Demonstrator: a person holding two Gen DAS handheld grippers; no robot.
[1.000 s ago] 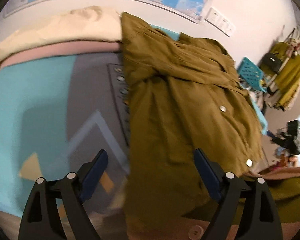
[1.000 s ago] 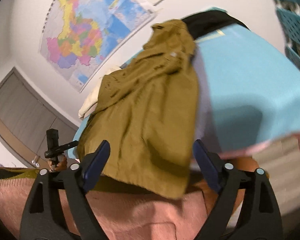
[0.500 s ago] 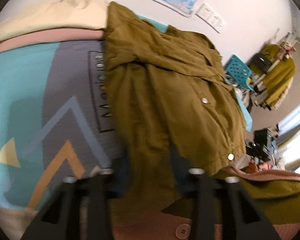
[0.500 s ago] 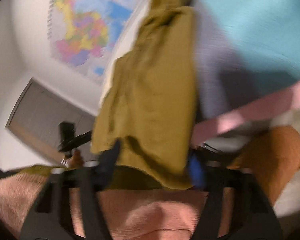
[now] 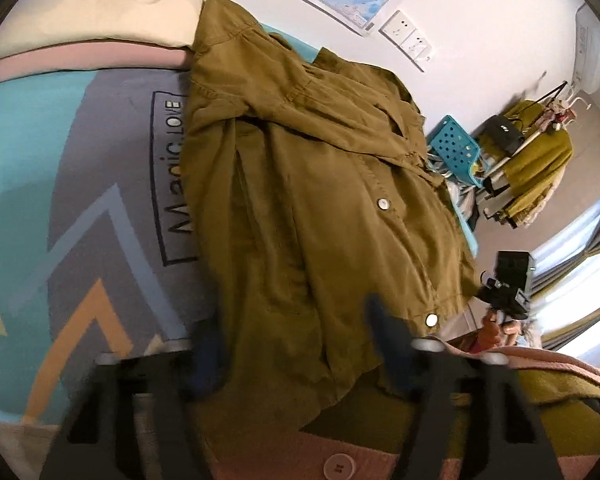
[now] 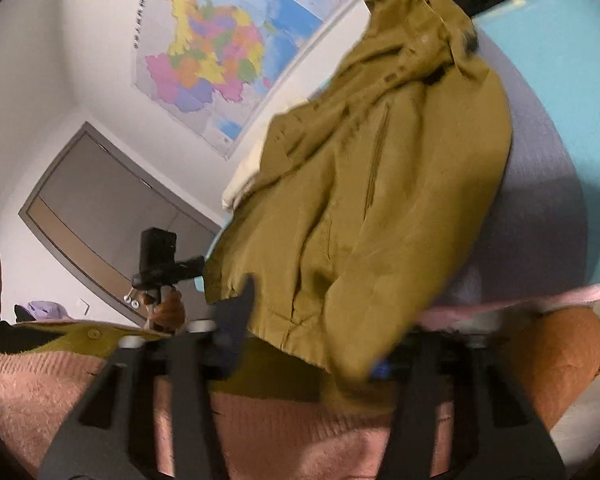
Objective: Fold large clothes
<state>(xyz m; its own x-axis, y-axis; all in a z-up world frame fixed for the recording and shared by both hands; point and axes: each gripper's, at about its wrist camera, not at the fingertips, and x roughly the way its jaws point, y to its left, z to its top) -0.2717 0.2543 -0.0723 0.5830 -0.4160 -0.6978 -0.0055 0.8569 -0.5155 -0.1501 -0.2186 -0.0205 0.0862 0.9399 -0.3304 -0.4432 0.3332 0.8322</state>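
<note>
An olive-green jacket (image 5: 312, 184) with snap buttons lies on a bed, its hem hanging over the near edge; it also shows in the right wrist view (image 6: 364, 200). My left gripper (image 5: 296, 344) is open, its blurred fingers either side of the jacket's lower hem, left corner. My right gripper (image 6: 316, 332) is open around the hem's other corner, which drapes between the fingers and hides the right fingertip.
The bed cover (image 5: 60, 184) is teal and grey with printed shapes. A cream pillow (image 5: 92, 8) lies at the head. A clothes rack (image 5: 532, 152) and teal basket (image 5: 456, 148) stand past the bed. A wall map (image 6: 220, 48) hangs behind. My pink sweater (image 6: 60, 392) is close below.
Both grippers moved in on the jacket's hem. The fingers of both narrowed from wide open; the frames are motion-blurred.
</note>
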